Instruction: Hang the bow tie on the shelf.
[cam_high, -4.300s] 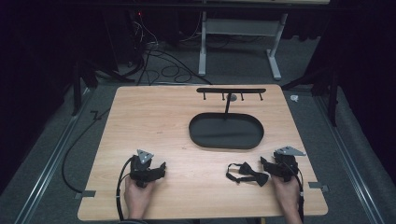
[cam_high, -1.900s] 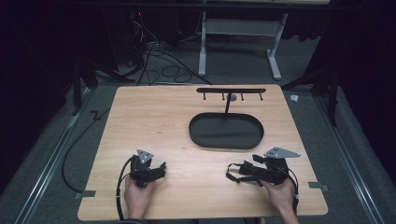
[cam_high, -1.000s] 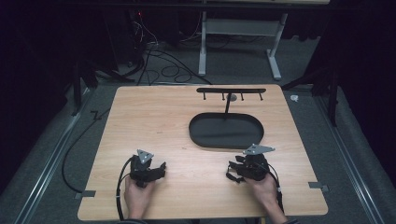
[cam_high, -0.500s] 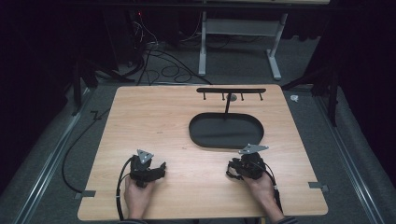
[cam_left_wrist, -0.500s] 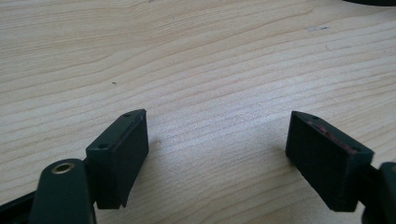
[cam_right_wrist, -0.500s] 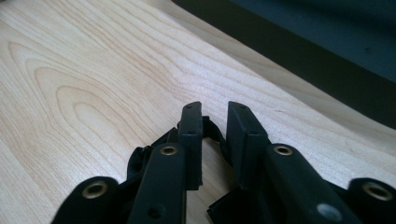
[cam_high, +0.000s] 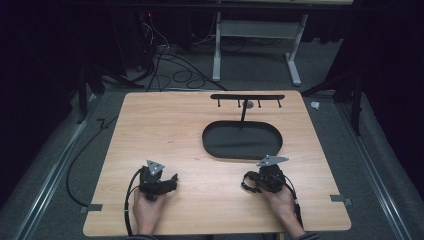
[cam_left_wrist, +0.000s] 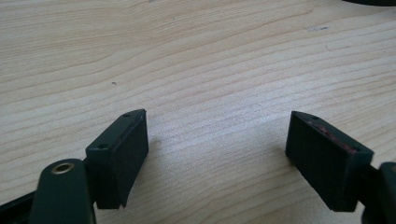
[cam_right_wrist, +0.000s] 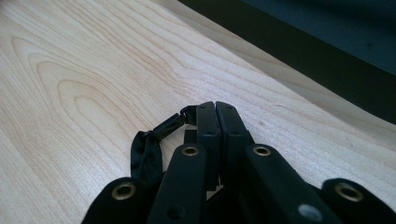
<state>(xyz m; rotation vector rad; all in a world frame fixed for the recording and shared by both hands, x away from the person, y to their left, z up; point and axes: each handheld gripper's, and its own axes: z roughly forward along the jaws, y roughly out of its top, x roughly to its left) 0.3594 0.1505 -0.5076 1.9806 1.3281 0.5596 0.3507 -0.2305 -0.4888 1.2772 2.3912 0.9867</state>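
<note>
Grab step in hand, judging by pics: picking up small black strap (cam_right_wrist: 148, 151) off wood table (cam_high: 165, 125). Strap lying flat near front edge of table, just in front of black oval tray (cam_high: 242, 141), at its R end. R gripper (cam_right_wrist: 215, 112) low over strap; jaws just been closing, now pinched tight w/ end of strap caught between, rest of strap looping out to one side. L gripper (cam_left_wrist: 217, 140) resting on table far off to L of tray, jaws spread wide, nothing between, only bare wood. Hook rack (cam_high: 247, 97) standing at back of tray, hooks bare. Next move prob: lift strap slow, check grip holds, then carry twd tray or rack; thin strap could slip out, so keep squeeze firm.
</note>
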